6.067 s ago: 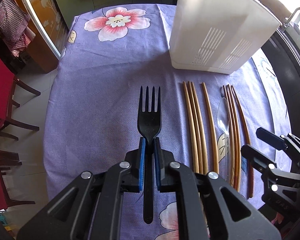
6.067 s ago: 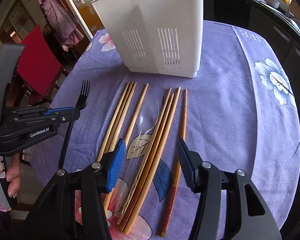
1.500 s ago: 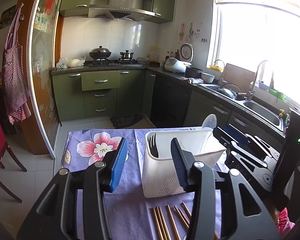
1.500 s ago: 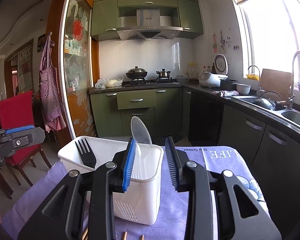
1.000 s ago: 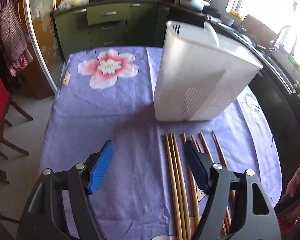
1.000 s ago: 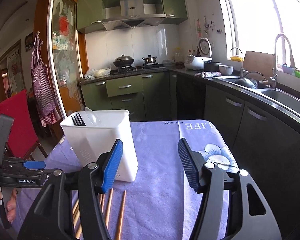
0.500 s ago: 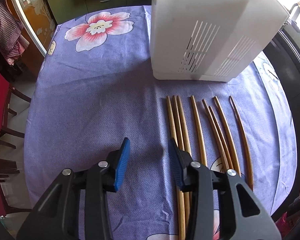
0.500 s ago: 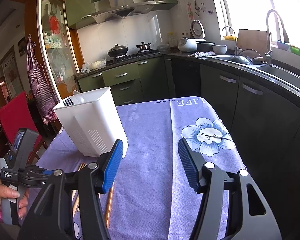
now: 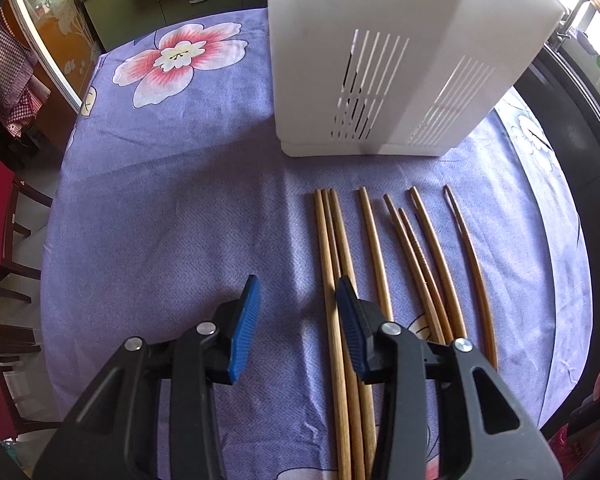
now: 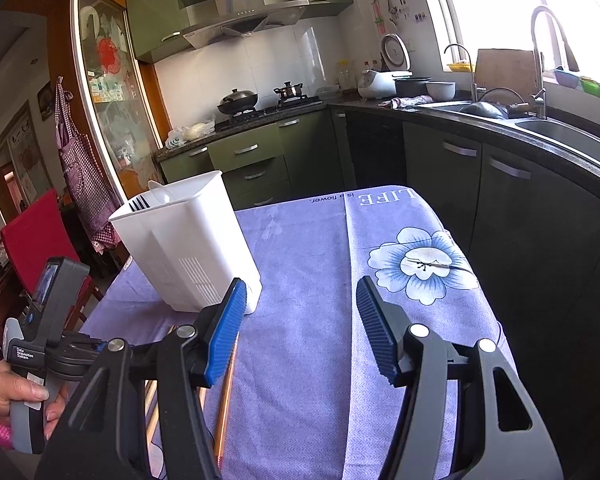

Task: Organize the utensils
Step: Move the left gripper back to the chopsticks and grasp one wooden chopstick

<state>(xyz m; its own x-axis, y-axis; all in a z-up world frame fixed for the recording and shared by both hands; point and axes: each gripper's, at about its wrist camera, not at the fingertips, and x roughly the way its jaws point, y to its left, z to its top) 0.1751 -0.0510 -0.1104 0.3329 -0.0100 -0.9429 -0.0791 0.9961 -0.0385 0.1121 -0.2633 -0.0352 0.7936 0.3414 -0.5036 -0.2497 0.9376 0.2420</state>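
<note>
Eight wooden chopsticks [image 9: 374, 256] lie flat on the bench [image 9: 172, 208], near the white utensil caddy [image 9: 384, 64]; their long axes run near to far, slim tips toward the caddy, fanning slightly to the right. Three lie touching at the left, one alone beside them, four spread loosely to the right. The sticks are smooth, round and tapered. The bench carries a purple woven cloth printed with flowers. The caddy is a boxy, matt plastic holder with slotted vents low on its walls; a black fork [image 10: 139, 203] and a pale spoon [image 10: 160, 194] stand upright in it. The left gripper [image 9: 298, 320], pointing steeply down, has just been closing and now stands narrowly parted over the leftmost sticks, its ribbed blue pads clamping nothing. The right gripper [image 10: 300, 328] hangs farther right, parted and empty, over bare cloth
</note>
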